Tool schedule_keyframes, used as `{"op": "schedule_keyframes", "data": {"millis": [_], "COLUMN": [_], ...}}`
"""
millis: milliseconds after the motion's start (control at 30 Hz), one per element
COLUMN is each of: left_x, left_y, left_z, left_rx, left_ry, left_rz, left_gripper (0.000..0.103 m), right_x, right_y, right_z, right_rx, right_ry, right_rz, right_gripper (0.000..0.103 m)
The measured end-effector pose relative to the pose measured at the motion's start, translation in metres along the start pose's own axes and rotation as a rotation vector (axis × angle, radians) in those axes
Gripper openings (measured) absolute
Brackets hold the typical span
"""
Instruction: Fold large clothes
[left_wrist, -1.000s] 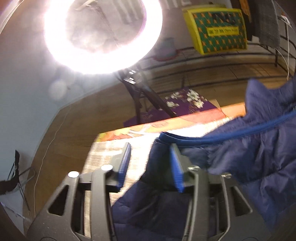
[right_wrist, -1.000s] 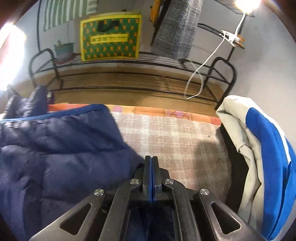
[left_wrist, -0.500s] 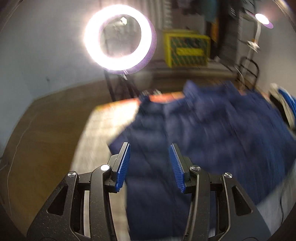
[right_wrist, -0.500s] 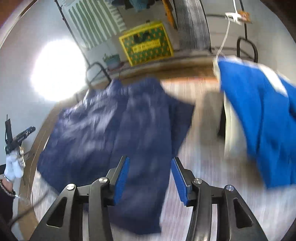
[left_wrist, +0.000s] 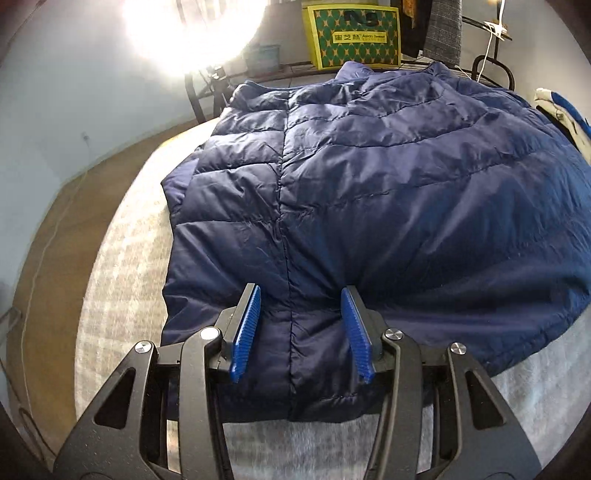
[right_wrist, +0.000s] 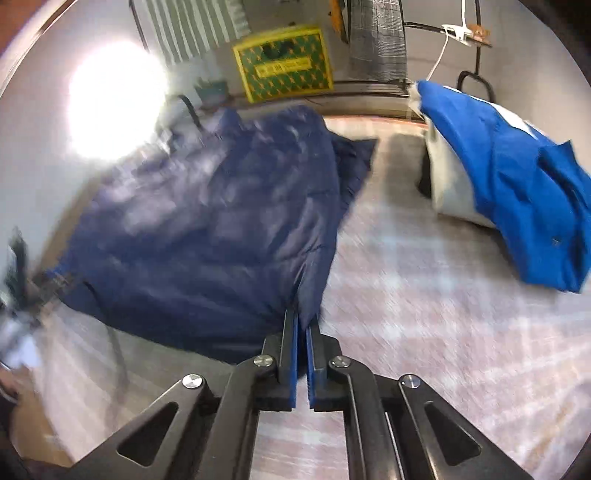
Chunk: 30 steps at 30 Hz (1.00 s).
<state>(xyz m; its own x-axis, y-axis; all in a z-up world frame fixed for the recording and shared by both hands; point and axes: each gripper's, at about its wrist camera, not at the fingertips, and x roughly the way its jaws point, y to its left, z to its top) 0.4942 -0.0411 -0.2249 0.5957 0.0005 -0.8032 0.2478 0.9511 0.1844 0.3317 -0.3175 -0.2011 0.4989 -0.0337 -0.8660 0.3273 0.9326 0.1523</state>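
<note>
A large navy quilted puffer jacket (left_wrist: 369, 184) lies spread on a pale checked blanket (left_wrist: 122, 280). My left gripper (left_wrist: 301, 306) is open, its blue pads (left_wrist: 245, 328) standing on either side of the jacket's near hem by a seam. In the right wrist view the jacket (right_wrist: 207, 229) lies to the left. My right gripper (right_wrist: 303, 323) is shut on the jacket's near right hem corner.
A blue and white garment (right_wrist: 517, 192) is heaped at the right of the blanket (right_wrist: 424, 295). A bright ring light (left_wrist: 192, 29) glares at the back left. A yellow-green bag (left_wrist: 351, 33) and a black metal rack (right_wrist: 476, 55) stand behind.
Both grippers have pulled back from the far collar end to the near hem. The left stayed open. The right opened half a second ago and has now shut on the hem corner.
</note>
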Motion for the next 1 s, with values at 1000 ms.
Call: {"op": "schedule_keyframes", "data": {"millis": [1000], "left_x": [0.009], "left_y": [-0.115], "left_z": [0.080], "left_rx": [0.100], "left_ry": [-0.090], "left_rz": [-0.199], "left_gripper": [0.047], "right_x": [0.038], "right_y": [0.026], "right_z": [0.027], "right_rx": [0.013], "right_ry": [-0.076], "right_rz": [0.040], "right_gripper": [0.024]}}
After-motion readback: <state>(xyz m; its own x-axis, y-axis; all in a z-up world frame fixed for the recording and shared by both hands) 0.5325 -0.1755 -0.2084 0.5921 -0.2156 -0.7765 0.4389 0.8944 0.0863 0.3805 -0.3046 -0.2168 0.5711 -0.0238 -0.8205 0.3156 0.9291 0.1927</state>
